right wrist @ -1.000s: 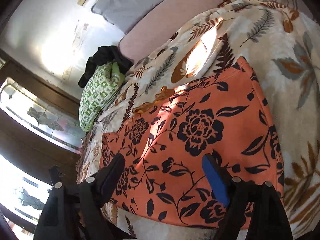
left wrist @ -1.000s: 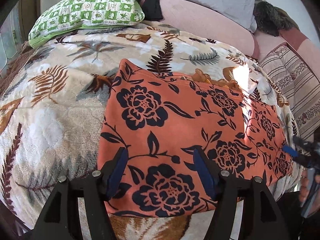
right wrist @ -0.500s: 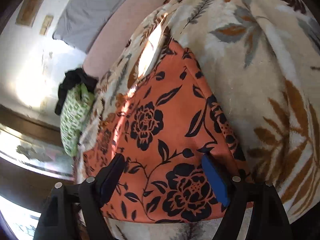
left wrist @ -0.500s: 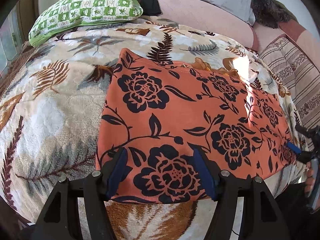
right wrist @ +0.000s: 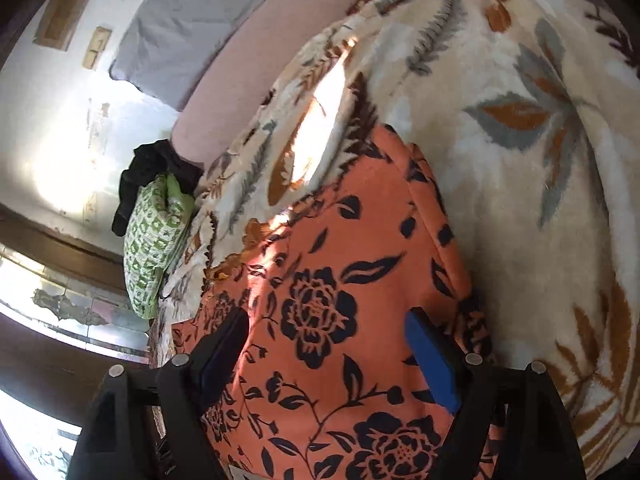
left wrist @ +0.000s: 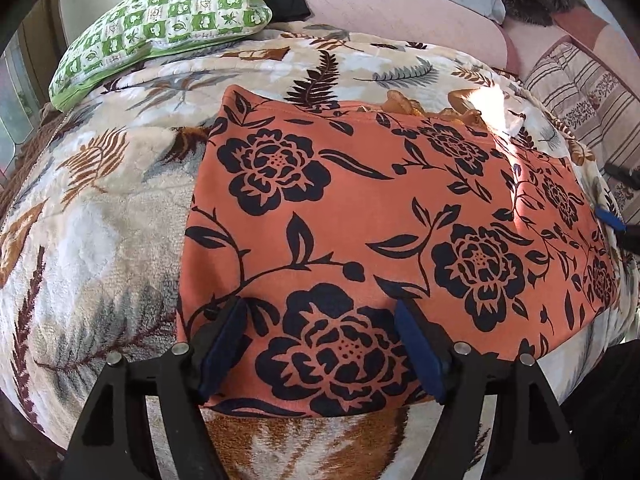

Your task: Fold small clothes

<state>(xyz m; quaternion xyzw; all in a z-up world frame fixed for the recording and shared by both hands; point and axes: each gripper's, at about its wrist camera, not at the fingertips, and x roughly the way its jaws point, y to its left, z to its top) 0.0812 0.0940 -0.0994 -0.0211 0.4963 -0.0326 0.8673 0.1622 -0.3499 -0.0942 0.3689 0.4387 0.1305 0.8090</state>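
Two spread grippers, your left gripper (left wrist: 320, 344) having just opened wider, your right gripper (right wrist: 328, 356) wide apart, pinch nothing above the orange floral garment (left wrist: 380, 216), lying flat on the leaf-print blanket (left wrist: 100, 220), its near hem at six o'clock, presumably awaiting a fold.

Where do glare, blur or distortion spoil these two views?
Left wrist view: sharp, with strong fisheye bulging; a blown-out sun patch sits at the orange floral cloth's far edge. Right wrist view: softer, slightly blurred, tilted; the wall and a sunlit streak on the blanket are washed out, and the lower-left window is overexposed.
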